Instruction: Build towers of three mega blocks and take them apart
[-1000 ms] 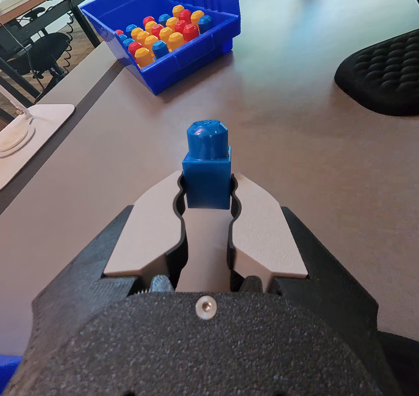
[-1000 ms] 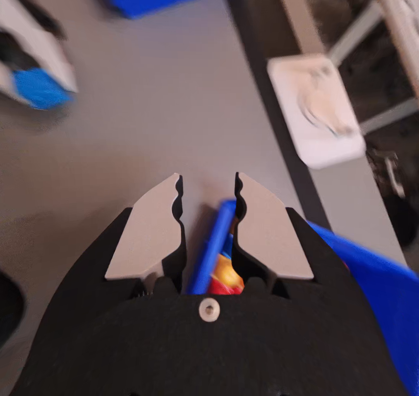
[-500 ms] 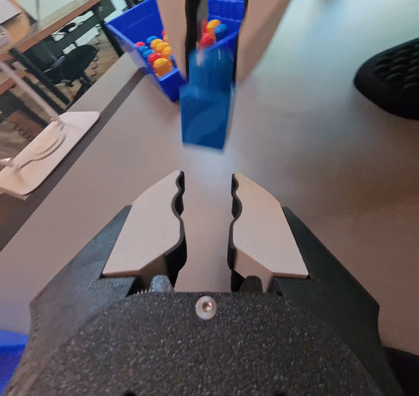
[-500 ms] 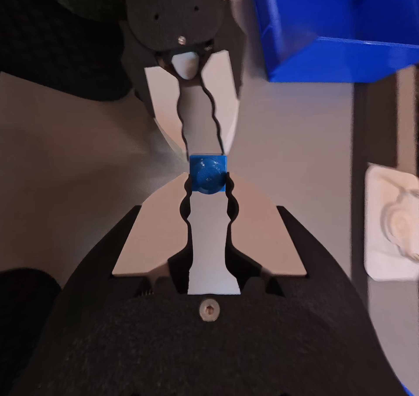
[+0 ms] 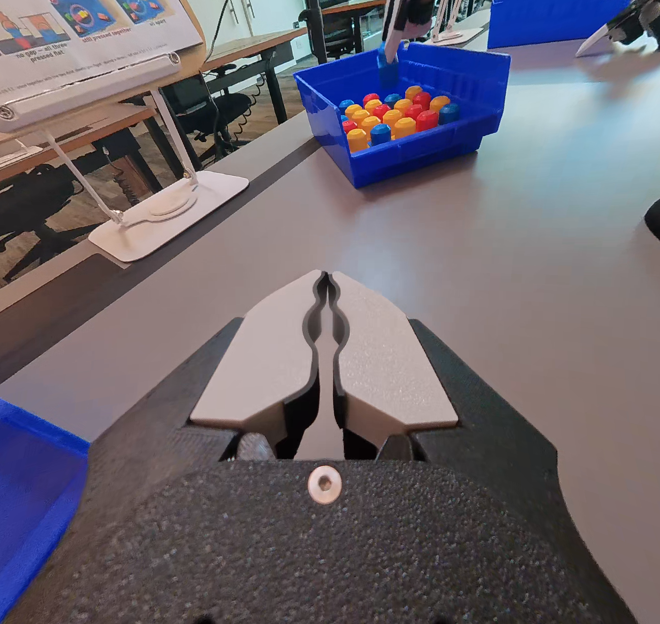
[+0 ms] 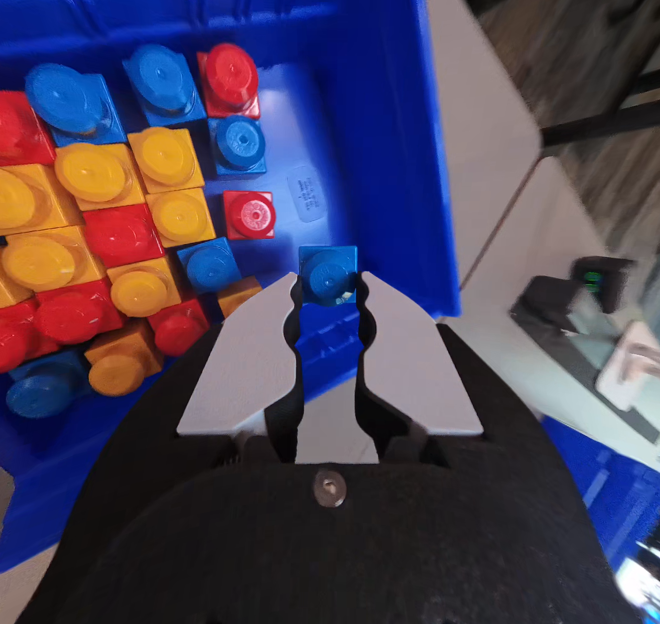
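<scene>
Fingers (image 5: 326,278) of my left gripper (image 5: 326,275) are pressed together at the tips and hold nothing, low over the bare grey surface (image 5: 464,285). Ahead, near the far left edge, stands the blue bin (image 5: 410,156) filled with upright red, yellow and blue mega blocks (image 5: 393,114). Above its back wall I see my right gripper (image 5: 391,55) coming down from the top with a blue block (image 5: 388,71) at its tips. Left of the bin, a white stand (image 5: 168,214) carries an instruction sheet (image 5: 89,10) with printed pictures and writing. A second blue bin (image 5: 553,21) sits far back on the right, and a blue corner (image 5: 32,482) shows at my lower left.

From the right wrist view, the fingers (image 6: 393,321) are parted by one block's width and clamp the blue block (image 6: 326,278) by its sides, stud towards the camera. It hangs over the bare right part of the bin's floor (image 6: 296,135), just beside the packed blocks (image 6: 125,231) on the left. A small moulded mark (image 6: 305,196) lies on that floor; it is too blurred to read. Beyond the bin's right wall (image 6: 428,142) is pale surface (image 6: 500,249) and blurred clutter.
</scene>
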